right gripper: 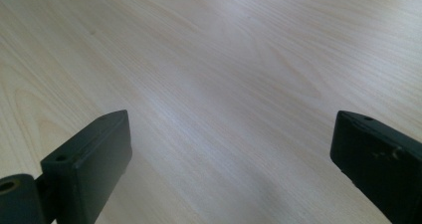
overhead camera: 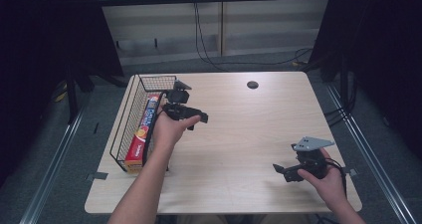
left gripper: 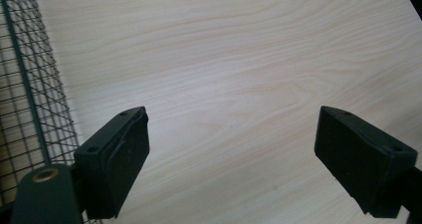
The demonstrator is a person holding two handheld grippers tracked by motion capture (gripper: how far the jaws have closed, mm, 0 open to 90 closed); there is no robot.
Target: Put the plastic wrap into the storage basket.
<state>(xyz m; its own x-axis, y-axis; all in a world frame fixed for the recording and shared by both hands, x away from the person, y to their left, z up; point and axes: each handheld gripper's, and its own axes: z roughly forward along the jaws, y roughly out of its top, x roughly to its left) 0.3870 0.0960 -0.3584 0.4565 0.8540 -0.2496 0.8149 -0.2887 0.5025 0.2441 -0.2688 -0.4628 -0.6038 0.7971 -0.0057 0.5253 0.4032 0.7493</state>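
I held the left gripper (overhead camera: 191, 115) wide open and empty beside the basket (overhead camera: 130, 115) at the table's left edge, box (overhead camera: 143, 134) inside; best withdrawn clear of the wire.

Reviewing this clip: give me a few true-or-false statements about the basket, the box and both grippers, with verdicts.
1. The long red box lies inside the wire basket. True.
2. The left gripper grips the box. False: its jaws stand open over bare table, with nothing between them.
3. The right gripper is open, with nothing between its jaws. True.
4. The basket sits at the table's right edge. False: it sits along the left edge.
5. A small dark round spot lies near the table's far edge. True.
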